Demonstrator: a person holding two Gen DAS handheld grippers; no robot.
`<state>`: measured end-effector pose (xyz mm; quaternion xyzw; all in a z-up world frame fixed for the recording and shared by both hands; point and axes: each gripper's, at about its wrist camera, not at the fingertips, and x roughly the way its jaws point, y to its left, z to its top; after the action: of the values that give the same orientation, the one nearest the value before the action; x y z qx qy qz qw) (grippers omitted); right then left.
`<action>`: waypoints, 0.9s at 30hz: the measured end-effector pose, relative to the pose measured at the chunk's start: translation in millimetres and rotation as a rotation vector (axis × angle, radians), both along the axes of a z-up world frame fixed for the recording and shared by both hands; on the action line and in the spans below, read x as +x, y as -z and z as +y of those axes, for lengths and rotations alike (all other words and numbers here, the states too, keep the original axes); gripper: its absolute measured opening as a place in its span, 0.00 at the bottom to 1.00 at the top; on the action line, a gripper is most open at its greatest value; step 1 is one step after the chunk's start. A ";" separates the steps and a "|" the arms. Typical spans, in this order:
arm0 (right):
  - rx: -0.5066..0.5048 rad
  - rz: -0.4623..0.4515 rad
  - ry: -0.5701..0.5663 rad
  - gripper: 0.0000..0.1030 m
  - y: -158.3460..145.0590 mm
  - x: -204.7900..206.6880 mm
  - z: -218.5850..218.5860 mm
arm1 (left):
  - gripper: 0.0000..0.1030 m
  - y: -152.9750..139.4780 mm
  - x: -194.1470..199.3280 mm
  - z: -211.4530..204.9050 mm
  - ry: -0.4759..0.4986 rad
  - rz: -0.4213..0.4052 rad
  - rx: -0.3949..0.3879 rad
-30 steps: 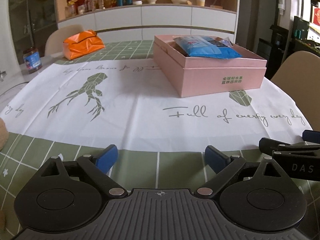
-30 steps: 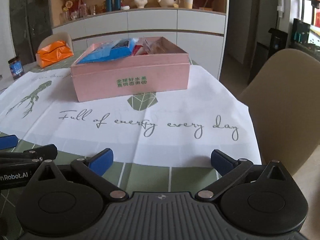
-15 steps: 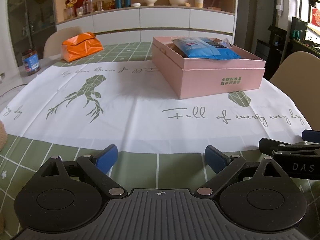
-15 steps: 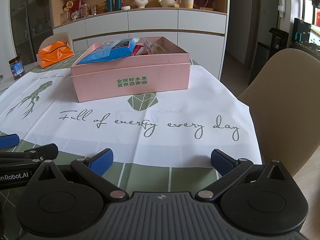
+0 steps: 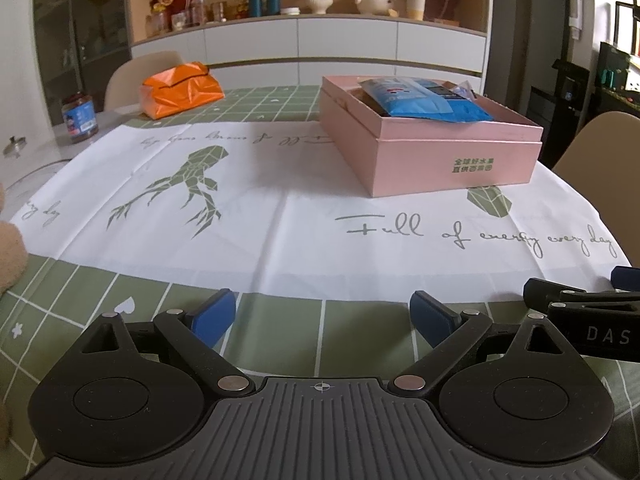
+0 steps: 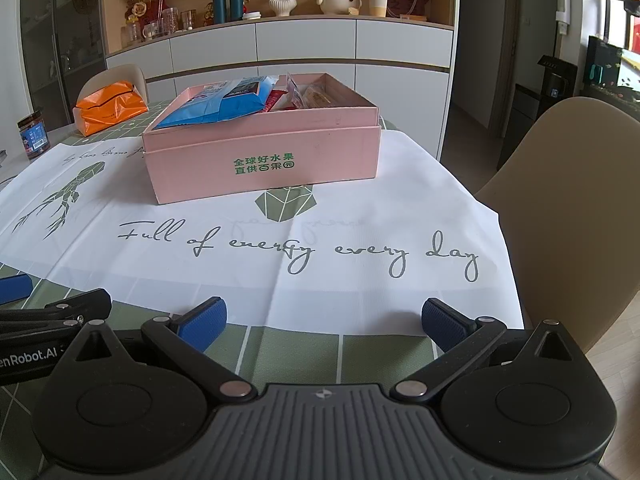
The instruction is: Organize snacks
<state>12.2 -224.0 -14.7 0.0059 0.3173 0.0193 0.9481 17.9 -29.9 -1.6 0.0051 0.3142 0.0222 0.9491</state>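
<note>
Both the left tool [image 5: 322, 316] and right tool [image 6: 324, 320] stand wide open and empty; risk: the blue snack bag [image 6: 218, 106], overhanging the pink box [image 6: 262, 152] rim at upper centre, may slide out if nudged.

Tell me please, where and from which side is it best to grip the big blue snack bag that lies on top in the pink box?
Probably by the flat blue bag's corner overhanging the pink box's near-left rim. It lies tilted over the other packets, so that thin edge is free. Come from the front-left with the open left gripper, one finger above and one below.
</note>
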 end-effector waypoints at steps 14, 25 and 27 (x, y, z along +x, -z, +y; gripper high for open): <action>0.000 0.000 0.000 1.00 0.9 0.1 0.1 | 0.95 0.2 1.1 -0.9 0.003 0.000 -0.001; 0.000 0.000 0.000 1.00 -0.7 0.0 0.1 | 0.95 0.1 1.9 -0.4 0.006 0.001 -0.002; 0.000 0.000 0.000 1.00 1.2 -0.1 0.1 | 0.95 0.1 1.8 -0.5 0.006 0.001 -0.002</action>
<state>12.1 -223.9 -15.9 0.0060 0.3173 0.0193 0.9481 19.8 -30.4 -1.7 0.0053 0.3146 0.0191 0.9490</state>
